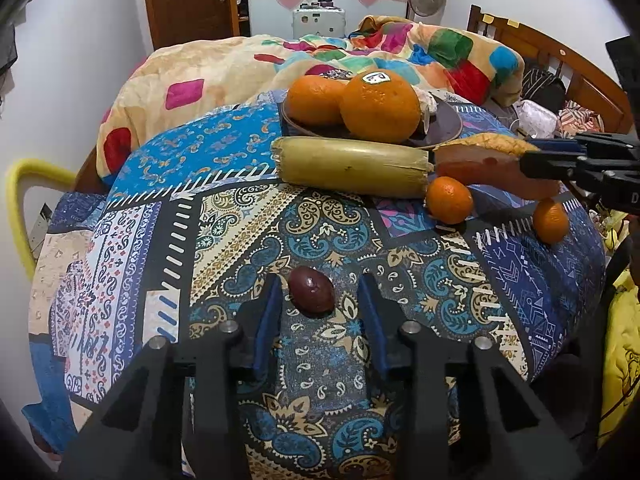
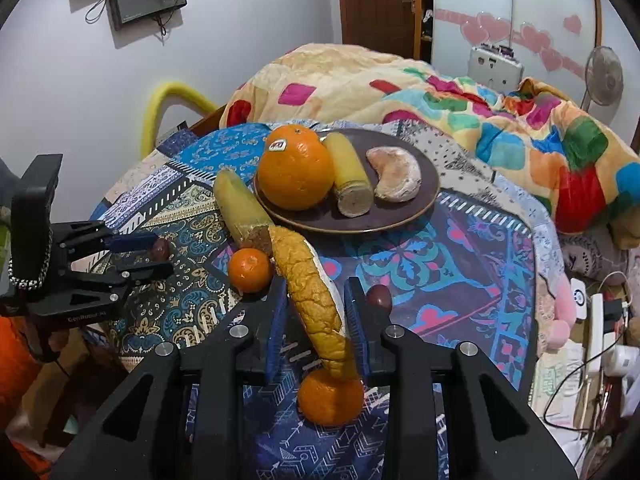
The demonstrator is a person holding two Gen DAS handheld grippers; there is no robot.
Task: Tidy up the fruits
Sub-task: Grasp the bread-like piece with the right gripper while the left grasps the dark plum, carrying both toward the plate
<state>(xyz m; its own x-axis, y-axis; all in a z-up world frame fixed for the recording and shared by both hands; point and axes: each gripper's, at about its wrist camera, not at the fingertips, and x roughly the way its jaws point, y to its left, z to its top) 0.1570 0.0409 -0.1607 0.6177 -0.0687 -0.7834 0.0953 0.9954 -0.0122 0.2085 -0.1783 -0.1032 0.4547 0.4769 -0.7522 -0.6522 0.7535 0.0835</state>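
Note:
A dark plate [image 2: 404, 216] holds a big orange [image 2: 295, 168], a yellow fruit piece [image 2: 349, 178] and a peeled segment [image 2: 396, 174]. My right gripper [image 2: 316, 300] is shut on a wedge of pomelo with yellow rind [image 2: 316, 288], held above the patterned cloth; it also shows in the left wrist view [image 1: 476, 156]. My left gripper [image 1: 318, 292] is open around a small dark purple fruit [image 1: 311, 290] lying on the cloth. A long yellow fruit [image 1: 352, 166] lies beside the plate [image 1: 444, 122]. Two small mandarins [image 1: 449, 200] [image 1: 550, 221] sit nearby.
Another dark fruit [image 2: 379, 297] lies right of my right gripper. A colourful blanket [image 2: 500, 120] is heaped behind the table. A yellow chair back [image 1: 24, 184] stands at the left edge. Cables and a power strip [image 2: 596, 332] lie off the right edge.

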